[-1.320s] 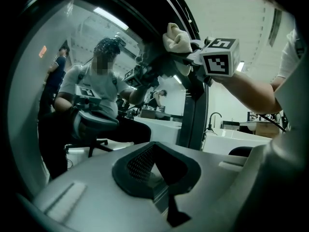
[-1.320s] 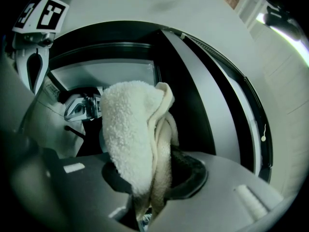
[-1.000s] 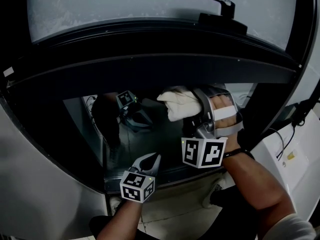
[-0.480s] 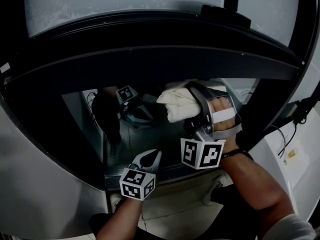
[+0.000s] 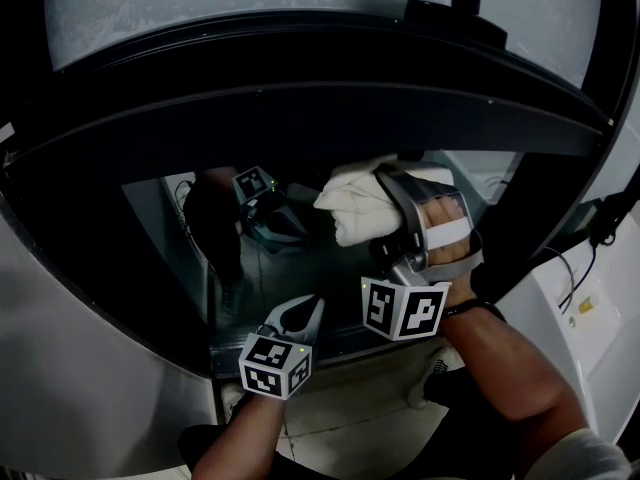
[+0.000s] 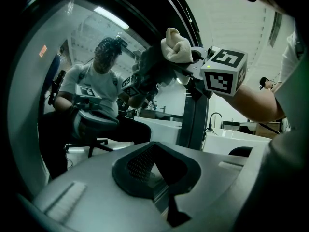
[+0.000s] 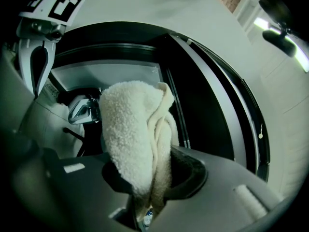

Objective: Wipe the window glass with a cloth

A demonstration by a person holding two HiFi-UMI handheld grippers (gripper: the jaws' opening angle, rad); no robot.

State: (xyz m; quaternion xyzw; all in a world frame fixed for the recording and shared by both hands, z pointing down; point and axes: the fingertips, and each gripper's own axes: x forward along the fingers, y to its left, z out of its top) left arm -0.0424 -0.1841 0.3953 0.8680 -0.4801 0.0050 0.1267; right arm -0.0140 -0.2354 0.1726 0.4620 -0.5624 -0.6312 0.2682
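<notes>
Dark window glass (image 5: 300,278) ahead; our right claw (image 5: 390,203) pinches the cloth (image 5: 355,208) bunched forward so it meets the pane, left claw (image 5: 300,318) hangs below, pressed together on nothing.

Head cam looks steeply down from above at the glass (image 5: 290,268), with the left gripper (image 5: 298,318) and right gripper (image 5: 388,203) low-middle in its shot. Left gripper cam sits close to the glass, looking up along its jaws. Right gripper cam faces the glass too, with the cloth (image 7: 133,149) right up near the lens. All three views catch that cloth.
</notes>
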